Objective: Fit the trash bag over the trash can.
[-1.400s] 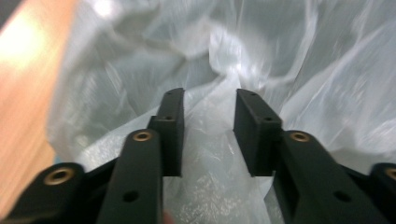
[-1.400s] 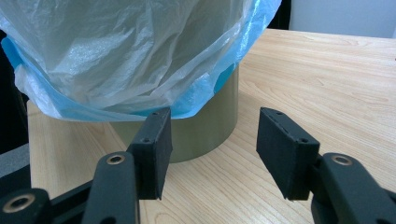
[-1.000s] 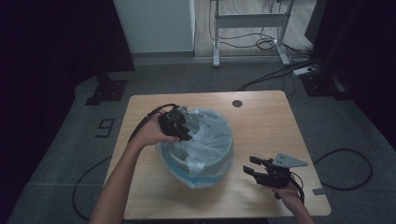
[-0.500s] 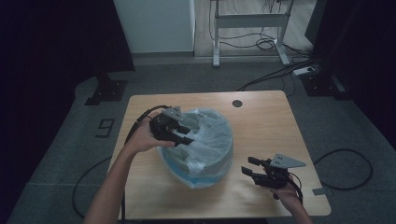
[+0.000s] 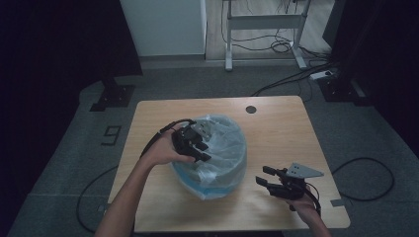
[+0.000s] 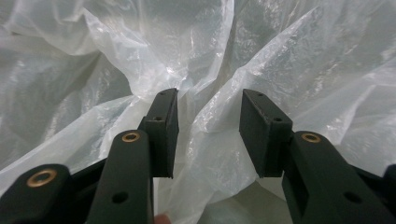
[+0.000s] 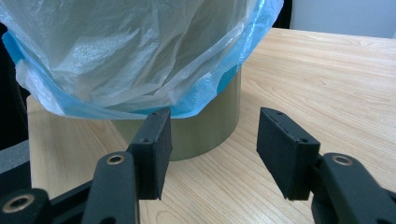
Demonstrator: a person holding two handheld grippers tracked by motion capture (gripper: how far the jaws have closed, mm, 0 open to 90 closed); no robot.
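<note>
A round olive bin stands mid-table, lined with a thin clear-and-blue plastic bag whose rim hangs over the outside. My left gripper reaches in over the bag's left side. Its jaws stand apart and have just been closing a little. A loose fold of the plastic rises between them, with neither pad pressing on it. My right gripper rests low at the front right, open, with nothing between its jaws. It points at the bin's base a short way off.
The wooden table has a round cable hole at the back. Bare wood lies to the right of and behind the bin. A desk frame and cables are on the floor beyond the table.
My left hand has slid a short way toward the near side over the bag, and the plastic has shifted with it. The right gripper has stayed put.
</note>
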